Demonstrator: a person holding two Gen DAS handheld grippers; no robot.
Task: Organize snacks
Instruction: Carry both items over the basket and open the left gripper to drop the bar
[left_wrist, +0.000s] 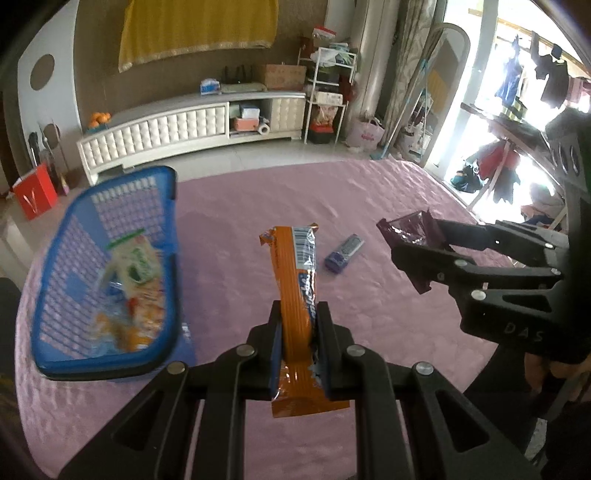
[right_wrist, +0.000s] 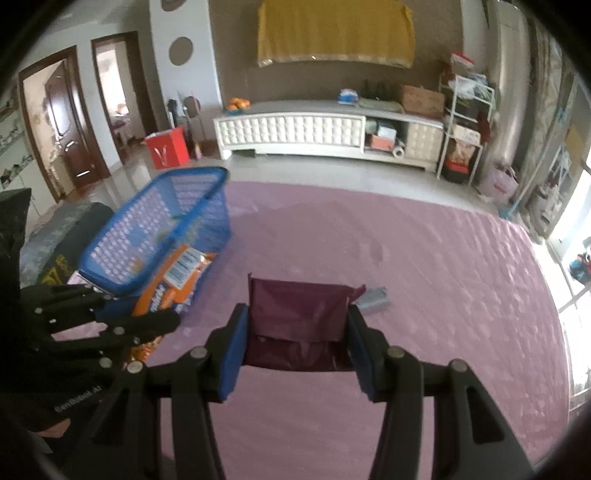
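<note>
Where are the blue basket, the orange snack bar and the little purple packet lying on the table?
blue basket (left_wrist: 168, 192), left wrist view, far rim
orange snack bar (left_wrist: 295, 295), left wrist view, wrapper middle
purple packet (left_wrist: 343, 251), left wrist view, middle

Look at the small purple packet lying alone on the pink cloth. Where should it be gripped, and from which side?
Grip the purple packet across its narrow width, near the middle, coming from above. It lies flat on the pink cloth with bare cloth all round, so the fingers can drop on either long edge. That seems the easiest hold, once a gripper is free.
</note>
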